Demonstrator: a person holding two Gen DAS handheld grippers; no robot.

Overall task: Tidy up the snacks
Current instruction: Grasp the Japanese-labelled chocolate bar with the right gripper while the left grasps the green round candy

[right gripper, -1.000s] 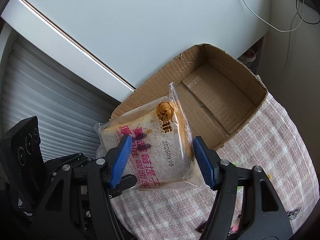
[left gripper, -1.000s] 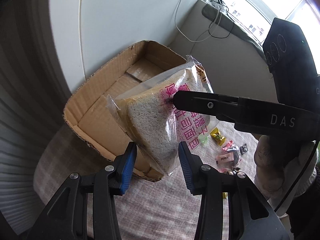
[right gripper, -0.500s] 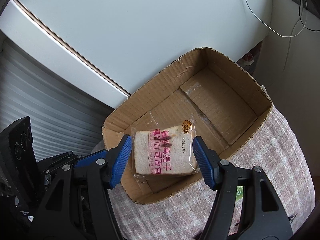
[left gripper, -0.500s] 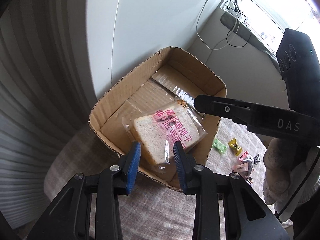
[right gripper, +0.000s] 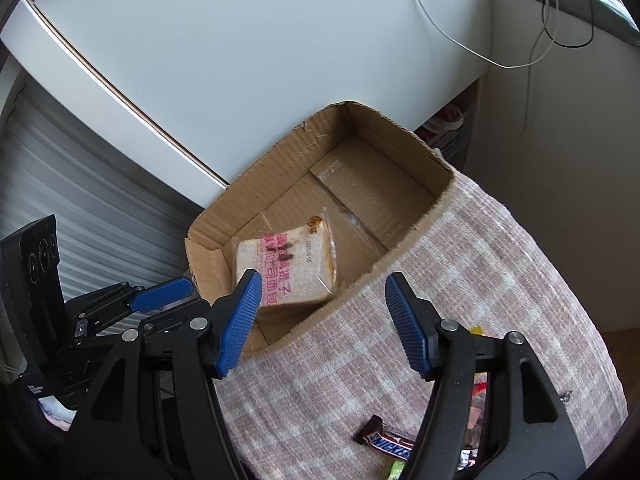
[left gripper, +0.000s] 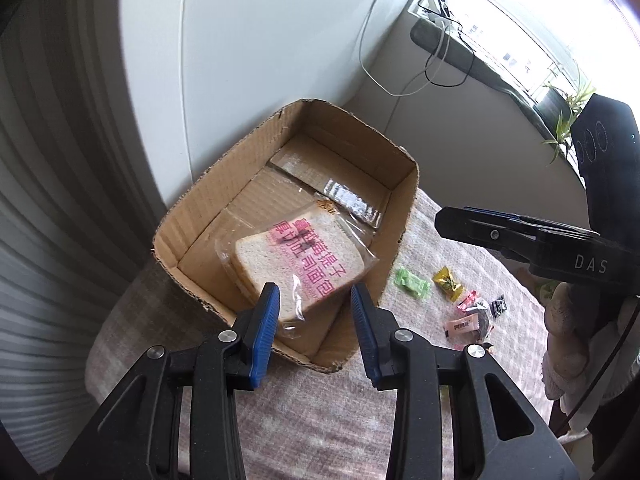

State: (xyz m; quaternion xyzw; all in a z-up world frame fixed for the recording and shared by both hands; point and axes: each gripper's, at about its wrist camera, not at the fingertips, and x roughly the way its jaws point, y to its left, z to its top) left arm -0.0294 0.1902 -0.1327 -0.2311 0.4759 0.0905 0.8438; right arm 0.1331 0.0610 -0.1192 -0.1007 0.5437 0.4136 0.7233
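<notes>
The bagged bread (left gripper: 300, 268) lies flat on the floor of the cardboard box (left gripper: 404, 216), in the box's near half, its printed face up and its pink lettering running along the slice. It rests free: neither tool touches it. The box stands at the far end of a tabletop covered with a checked cloth (right gripper: 480, 288).

With the bread placed, what is left to put away lies on the cloth outside the box. In the left wrist view a green candy (left gripper: 412, 284), a yellow candy (left gripper: 449, 282) and a small cluster of pink and dark wrappers (left gripper: 474, 316) sit just beside the box's right wall. In the right wrist view a Snickers bar (right gripper: 384, 442) lies on the cloth low between that tool's arms, its long axis running roughly across the view.

The left tool (left gripper: 315, 308) hovers over the box's near wall, its jaws opening and nothing pressed between the pads. The right tool (right gripper: 320, 316) is open wide and empty, above the box's near edge.

The loose snacks lie on the right tool's side, below and behind its fingertips, so the right hand looks the nearer one; I judge it would have to draw back from the box and dip toward the cloth.
</notes>
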